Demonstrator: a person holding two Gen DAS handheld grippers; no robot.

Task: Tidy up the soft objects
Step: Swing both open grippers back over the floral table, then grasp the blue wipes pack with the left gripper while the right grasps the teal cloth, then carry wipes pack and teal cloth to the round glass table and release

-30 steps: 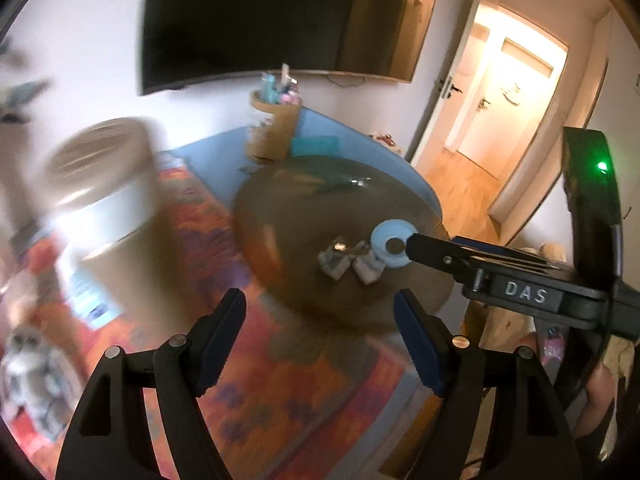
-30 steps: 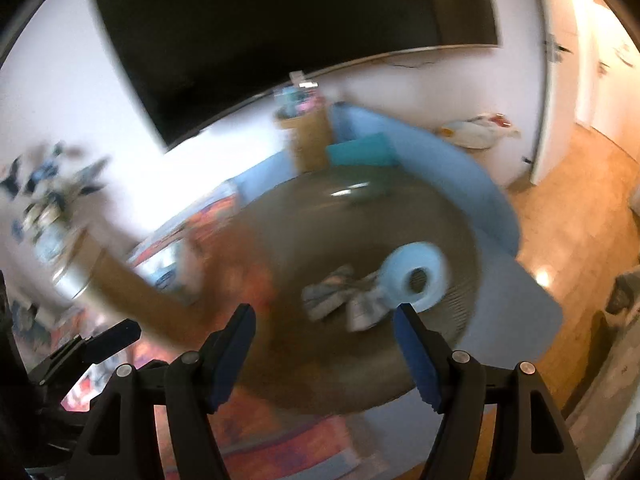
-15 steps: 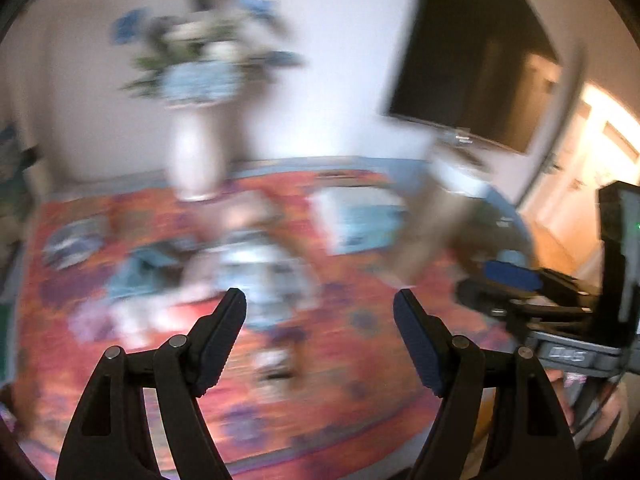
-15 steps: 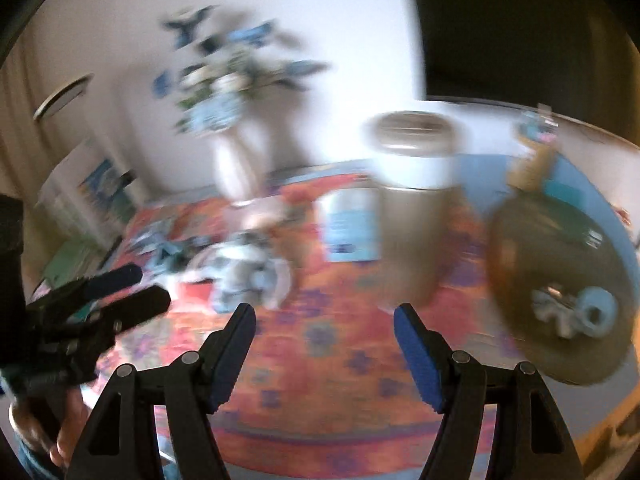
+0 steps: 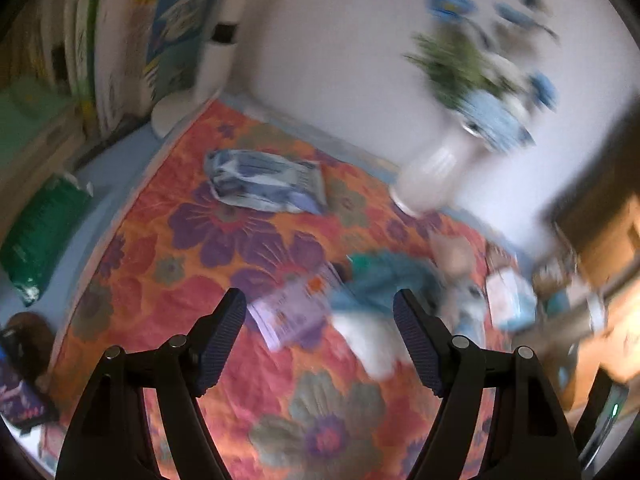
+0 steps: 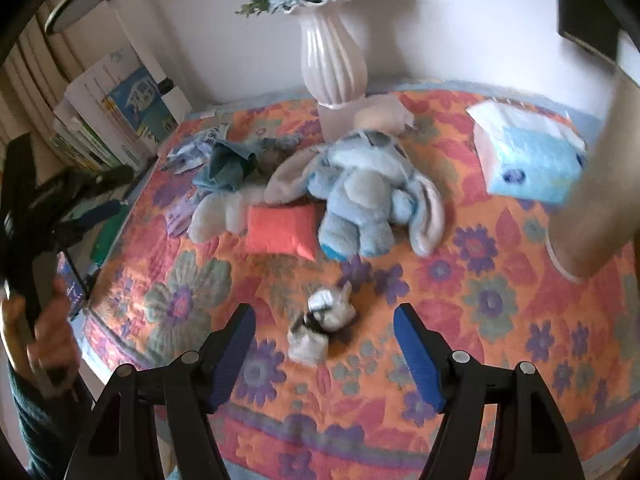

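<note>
A blue plush elephant (image 6: 360, 196) lies on the flowered quilt (image 6: 480, 320) beside a small coral pillow (image 6: 280, 230), a white plush (image 6: 216, 214) and a teal cloth (image 6: 226, 164). A grey sock bundle (image 6: 320, 320) lies just ahead of my right gripper (image 6: 324, 340), which is open and empty above it. My left gripper (image 5: 320, 328) is open and empty over a purple packet (image 5: 288, 312), a teal cloth (image 5: 384, 276) and a white plush (image 5: 372, 340); it also shows at the left edge of the right wrist view (image 6: 80, 196).
A white vase of blue flowers (image 6: 334, 48) stands at the back. A tissue box (image 6: 528, 156) lies at the right beside a tall beige cylinder (image 6: 592, 184). A blue-white packet (image 5: 264, 180) and a green bag (image 5: 40, 228) lie left. Books (image 6: 120, 112) line the left wall.
Both views have swung left, away from the round brown table and black TV, onto the flowered quilt with the soft toys. Both grippers stay open and empty.
</note>
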